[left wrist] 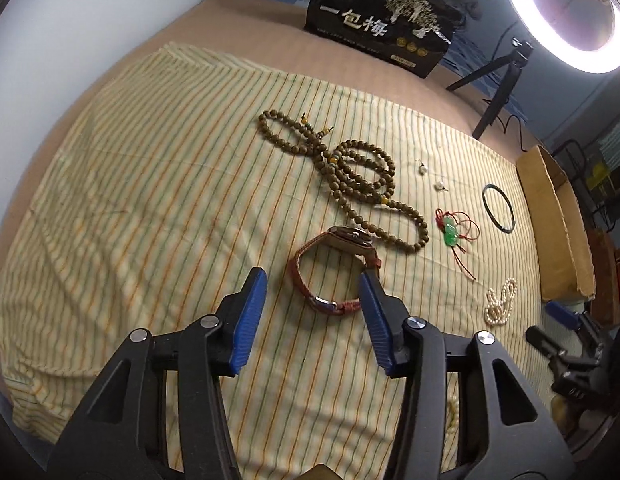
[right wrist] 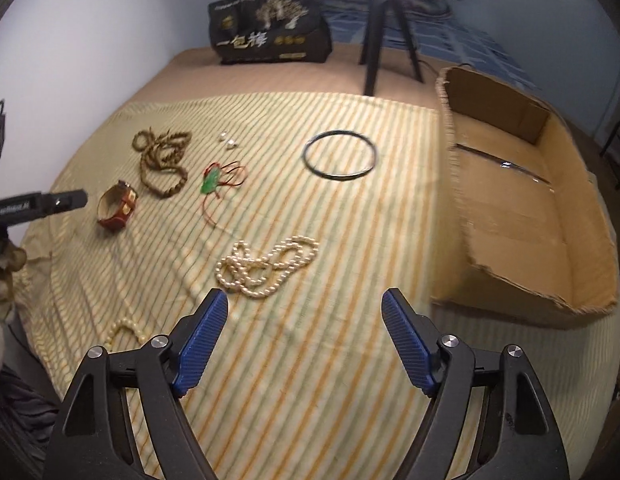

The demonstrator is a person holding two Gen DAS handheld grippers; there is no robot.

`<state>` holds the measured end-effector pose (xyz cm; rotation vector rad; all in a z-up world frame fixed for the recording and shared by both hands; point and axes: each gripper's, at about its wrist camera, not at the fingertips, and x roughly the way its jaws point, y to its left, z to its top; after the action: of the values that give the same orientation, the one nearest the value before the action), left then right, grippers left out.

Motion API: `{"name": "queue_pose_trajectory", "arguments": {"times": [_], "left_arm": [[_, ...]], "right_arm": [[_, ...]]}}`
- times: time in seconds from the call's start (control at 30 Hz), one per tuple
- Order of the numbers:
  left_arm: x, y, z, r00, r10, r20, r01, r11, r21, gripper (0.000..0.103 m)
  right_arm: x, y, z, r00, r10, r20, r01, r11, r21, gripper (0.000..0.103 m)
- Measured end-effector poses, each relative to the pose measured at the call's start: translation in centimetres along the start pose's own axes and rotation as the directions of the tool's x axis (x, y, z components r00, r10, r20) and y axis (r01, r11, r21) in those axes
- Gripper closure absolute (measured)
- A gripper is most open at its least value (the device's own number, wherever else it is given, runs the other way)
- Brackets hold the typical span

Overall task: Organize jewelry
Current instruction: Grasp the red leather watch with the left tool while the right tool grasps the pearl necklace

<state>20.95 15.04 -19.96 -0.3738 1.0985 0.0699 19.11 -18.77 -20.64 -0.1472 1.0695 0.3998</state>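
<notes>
Jewelry lies on a striped cloth (left wrist: 150, 200). A red-strapped watch (left wrist: 333, 268) stands just ahead of my open, empty left gripper (left wrist: 311, 284), its right finger (left wrist: 373, 308) close to the strap. Behind it lie brown bead strands (left wrist: 357, 176), two small earrings (left wrist: 429, 176), a green pendant on red cord (left wrist: 449, 232), a dark bangle (left wrist: 498, 208) and a pearl necklace (left wrist: 501, 300). My right gripper (right wrist: 304, 304) is open and empty, just short of the pearl necklace (right wrist: 266, 266). The watch (right wrist: 118, 208), pendant (right wrist: 214, 182) and bangle (right wrist: 339, 154) lie beyond.
An open cardboard box (right wrist: 521, 216) lies on its side at the cloth's right edge. A black printed bag (right wrist: 270, 36) and a tripod (right wrist: 377, 28) stand at the back, with a ring light (left wrist: 569, 12) above. A pale bead string (right wrist: 126, 330) lies near the front left.
</notes>
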Motion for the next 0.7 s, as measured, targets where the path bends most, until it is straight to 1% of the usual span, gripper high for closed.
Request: {"name": "queue_pose_trajectory", "arguments": {"times": [0.07,0.17,0.3,0.37,0.47,0.5,0.53,0.67,0.7], "left_arm": [[0.6,0.2,0.4,1.0,-0.007,-0.014,0.006,1.0,-0.015,0.059],[1.6,0.5,0.8,0.999,-0.005,-0.035,0.004,0.999,-0.035,0.06],[3.1,1.0,0.9,0.998,0.004,-0.067,-0.008,0.999,-0.05,0.062],[3.7,1.0,0.8,0.997,0.014,-0.074,-0.017,0.999,-0.045,0.063],[4.0,0.5,0.9,0.997,0.031,-0.067,-0.032,0.999,-0.019,0.064],[4.0,0.3,0.9,0.997,0.033,-0.065,-0.034,0.999,-0.014,0.065],[4.1,0.1,1.0,0.997,0.039,-0.063,-0.04,0.999,-0.009,0.071],[4.3,-0.1,1.2,0.997,0.054,-0.056,-0.054,0.999,-0.004,0.081],[4.3,0.0,1.2,0.997,0.056,-0.054,-0.056,0.998,-0.004,0.086]], "right_arm": [[0.7,0.6,0.2,1.0,0.01,-0.011,-0.01,1.0,-0.013,0.024],[1.9,1.4,0.5,0.999,0.014,-0.03,-0.015,0.999,-0.038,0.024],[3.1,1.4,0.6,0.998,0.024,-0.057,-0.026,0.999,-0.032,0.024],[3.6,1.4,0.5,0.997,0.035,-0.07,-0.037,0.999,-0.031,0.024],[4.2,1.6,0.5,0.997,0.029,-0.077,-0.032,0.998,-0.046,0.024],[4.3,1.7,0.5,0.997,0.027,-0.077,-0.031,0.998,-0.05,0.024],[4.5,1.8,0.6,0.997,0.024,-0.078,-0.028,0.998,-0.054,0.024],[5.2,2.2,0.8,0.997,0.0,-0.078,-0.007,0.996,-0.086,0.024],[5.4,2.3,0.9,0.997,-0.01,-0.077,0.002,0.995,-0.099,0.024]]}}
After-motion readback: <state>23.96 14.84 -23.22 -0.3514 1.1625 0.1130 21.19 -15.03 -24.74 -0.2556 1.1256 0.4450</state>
